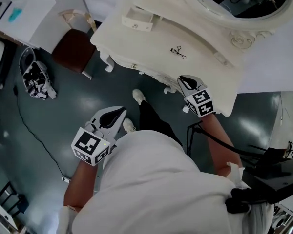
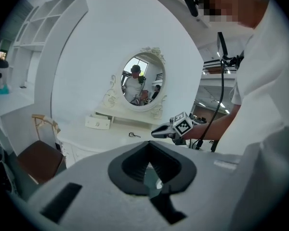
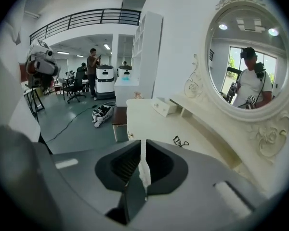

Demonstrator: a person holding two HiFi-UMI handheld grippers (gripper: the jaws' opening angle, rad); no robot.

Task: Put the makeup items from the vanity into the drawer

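The vanity (image 1: 136, 48) stands in front of the person, with an oval mirror (image 1: 283, 11) at its back. One makeup item, an eyelash curler (image 1: 178, 52), lies flat on the top near the middle, apart from both grippers. The small drawer (image 1: 138, 20) sits at the left end of the top, well apart from the curler.

Left gripper (image 1: 121, 112): held low over the floor (image 1: 63, 126), short of the vanity's front edge. Jaws closed tip to tip, with nothing between them.

Right gripper (image 1: 183, 78): positioned at the front edge of the vanity, near the curler. Jaws closed to a thin slit, with nothing between them.

A chair (image 1: 73, 50) stands left of the vanity.
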